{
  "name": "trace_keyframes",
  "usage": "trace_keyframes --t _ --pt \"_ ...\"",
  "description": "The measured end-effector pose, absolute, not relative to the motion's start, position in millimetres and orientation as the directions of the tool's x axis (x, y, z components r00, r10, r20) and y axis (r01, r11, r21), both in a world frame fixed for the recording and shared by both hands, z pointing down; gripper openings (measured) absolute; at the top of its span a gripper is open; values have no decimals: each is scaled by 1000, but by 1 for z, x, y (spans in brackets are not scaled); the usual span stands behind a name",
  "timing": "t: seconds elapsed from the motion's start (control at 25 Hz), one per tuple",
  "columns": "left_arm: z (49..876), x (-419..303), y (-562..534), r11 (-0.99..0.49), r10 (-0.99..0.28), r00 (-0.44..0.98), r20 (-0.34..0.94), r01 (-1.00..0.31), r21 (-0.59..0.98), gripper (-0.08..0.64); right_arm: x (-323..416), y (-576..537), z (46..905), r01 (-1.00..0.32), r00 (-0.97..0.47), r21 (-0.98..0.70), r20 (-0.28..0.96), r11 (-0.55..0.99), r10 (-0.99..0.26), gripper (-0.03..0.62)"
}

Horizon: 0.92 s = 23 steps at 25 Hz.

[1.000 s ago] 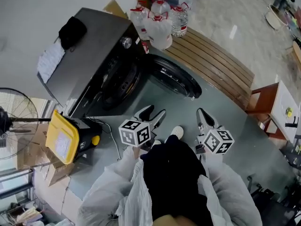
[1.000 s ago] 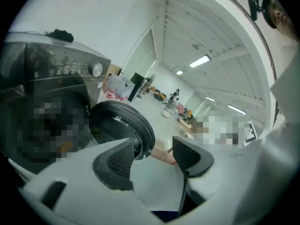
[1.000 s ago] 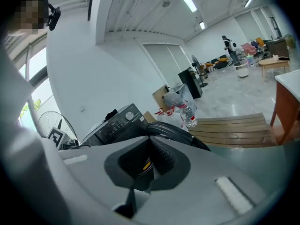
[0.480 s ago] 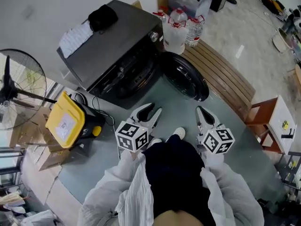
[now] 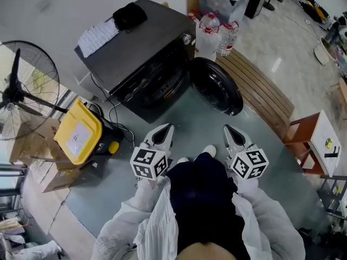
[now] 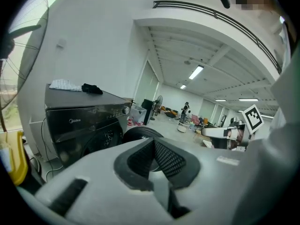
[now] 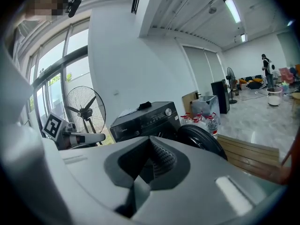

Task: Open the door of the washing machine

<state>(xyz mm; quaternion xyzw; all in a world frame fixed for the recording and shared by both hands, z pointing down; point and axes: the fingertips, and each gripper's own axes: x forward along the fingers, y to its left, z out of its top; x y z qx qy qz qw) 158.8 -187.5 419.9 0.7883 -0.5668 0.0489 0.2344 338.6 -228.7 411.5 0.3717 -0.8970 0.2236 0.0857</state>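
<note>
The door (image 5: pixel 217 91) stands swung wide beside the washing machine (image 5: pixel 142 50), drum mouth bare, so the job looks done. "Midea" (image 6: pixel 75 121) reads on the front. I hold both tools near my waist, well apart from it. My left gripper (image 5: pixel 165 130) has just been closing and is now pressed together on nothing. My right gripper (image 5: pixel 230 132) is pinched empty too.

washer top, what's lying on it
A black bundle and a white patterned sheet lie side by side along the back edge of the washer top. Anything beneath those two is covered, and what the bundle is cannot be told.
</note>
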Motion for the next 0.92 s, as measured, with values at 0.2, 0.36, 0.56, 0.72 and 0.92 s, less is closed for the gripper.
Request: trace_keyframes --t 0.2,0.36,0.56,0.72,0.92 --pt "429 156 -172 -264 -864 370 341 -910 319 -3 334 -213 421 -715 -698 -348 332 606 -634 8" --pt "433 150 -165 -257 -862 368 349 -910 325 -3 331 -206 422 -721 -692 -346 343 600 -635 8" --pt "433 145 -165 -258 -865 369 341 -908 329 -3 324 -207 419 -721 -693 -335 342 606 -635 8" --pt "436 143 -165 -252 -867 370 335 -903 348 -3 318 -205 421 -718 -696 -330 358 613 -622 8" --pt "434 141 -163 -262 -866 381 324 -897 355 -3 309 -206 419 -711 -703 -327 361 623 -612 8"
